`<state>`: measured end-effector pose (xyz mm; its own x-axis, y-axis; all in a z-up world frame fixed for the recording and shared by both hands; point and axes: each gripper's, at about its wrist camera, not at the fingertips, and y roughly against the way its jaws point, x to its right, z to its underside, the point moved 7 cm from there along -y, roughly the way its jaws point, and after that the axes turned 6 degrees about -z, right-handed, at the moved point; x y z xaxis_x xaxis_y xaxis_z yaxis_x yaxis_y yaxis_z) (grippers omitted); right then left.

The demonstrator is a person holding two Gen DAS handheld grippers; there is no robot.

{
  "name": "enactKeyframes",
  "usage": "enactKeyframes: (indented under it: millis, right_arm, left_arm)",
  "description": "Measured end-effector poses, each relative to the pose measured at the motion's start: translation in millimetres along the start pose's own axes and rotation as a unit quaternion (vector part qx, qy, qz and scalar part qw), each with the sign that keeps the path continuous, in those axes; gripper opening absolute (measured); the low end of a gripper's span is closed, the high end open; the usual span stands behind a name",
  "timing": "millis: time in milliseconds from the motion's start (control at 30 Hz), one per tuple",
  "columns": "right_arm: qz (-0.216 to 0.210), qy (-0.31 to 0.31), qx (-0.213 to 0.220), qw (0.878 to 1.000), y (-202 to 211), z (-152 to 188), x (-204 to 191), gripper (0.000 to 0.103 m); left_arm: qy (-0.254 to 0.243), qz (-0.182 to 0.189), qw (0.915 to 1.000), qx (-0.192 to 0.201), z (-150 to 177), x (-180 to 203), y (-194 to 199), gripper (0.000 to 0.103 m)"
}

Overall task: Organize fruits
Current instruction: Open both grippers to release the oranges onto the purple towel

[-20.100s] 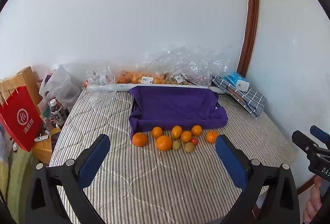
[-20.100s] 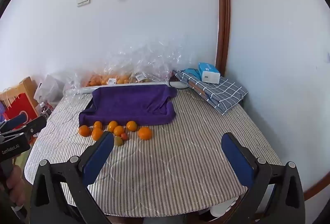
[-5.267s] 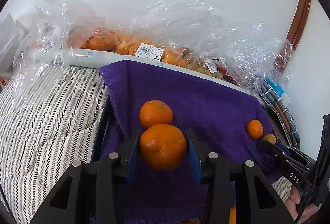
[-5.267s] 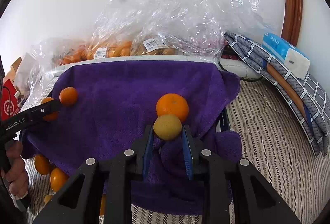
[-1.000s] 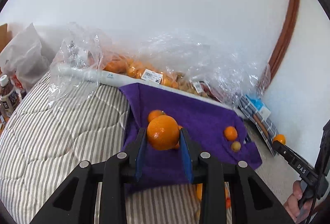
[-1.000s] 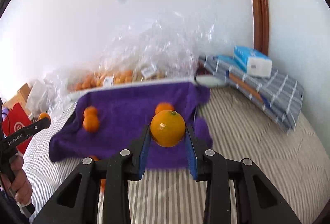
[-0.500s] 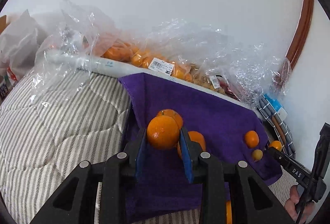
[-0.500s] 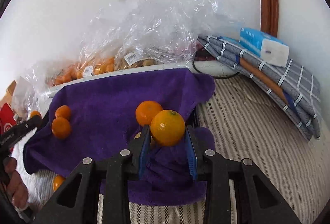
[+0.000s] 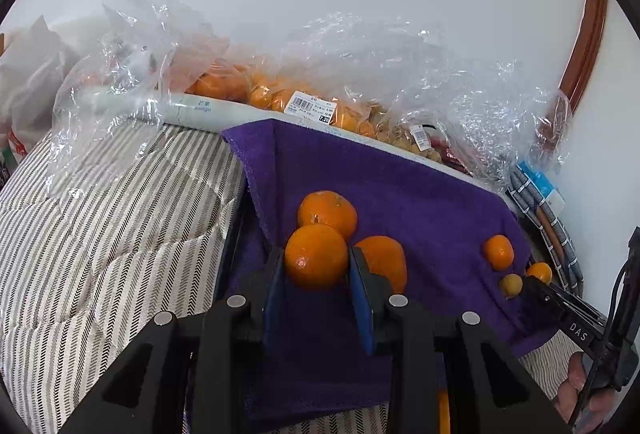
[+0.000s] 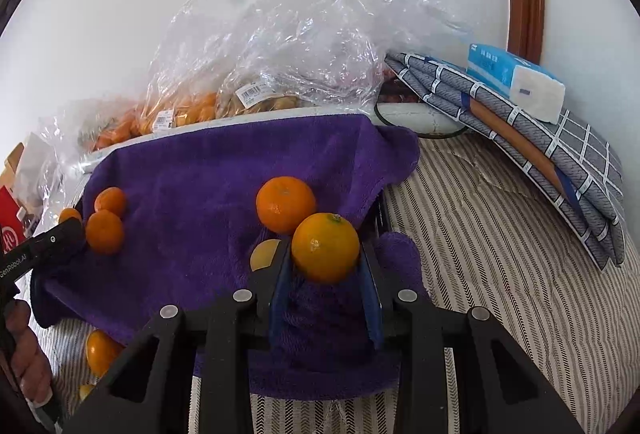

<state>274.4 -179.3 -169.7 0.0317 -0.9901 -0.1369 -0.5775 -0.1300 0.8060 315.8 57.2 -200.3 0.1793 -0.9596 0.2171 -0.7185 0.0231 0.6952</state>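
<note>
Both grippers are clamping oranges, left gripper (image 9: 316,274) and right gripper (image 10: 325,276), over the purple towel (image 9: 420,194) already bearing five fruits; strays (image 10: 98,352) are remaining on the striped cover

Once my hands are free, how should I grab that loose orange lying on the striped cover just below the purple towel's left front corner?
Take the loose orange across its widest middle, coming from above with the tool pointing down. It is round and sits on the flat striped cover, so any pad direction works. The purple towel overhangs its far side, so I'd start from the near, open side.
</note>
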Motion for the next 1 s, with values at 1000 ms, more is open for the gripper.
enactKeyframes:
  millis: [1000]
  right_arm:
    - [0.027,0.042,0.061,0.997,25,-2,-12,0.067]
  left_arm:
    - [-0.006,0.001,0.9999,0.013,-2,4,10,0.035]
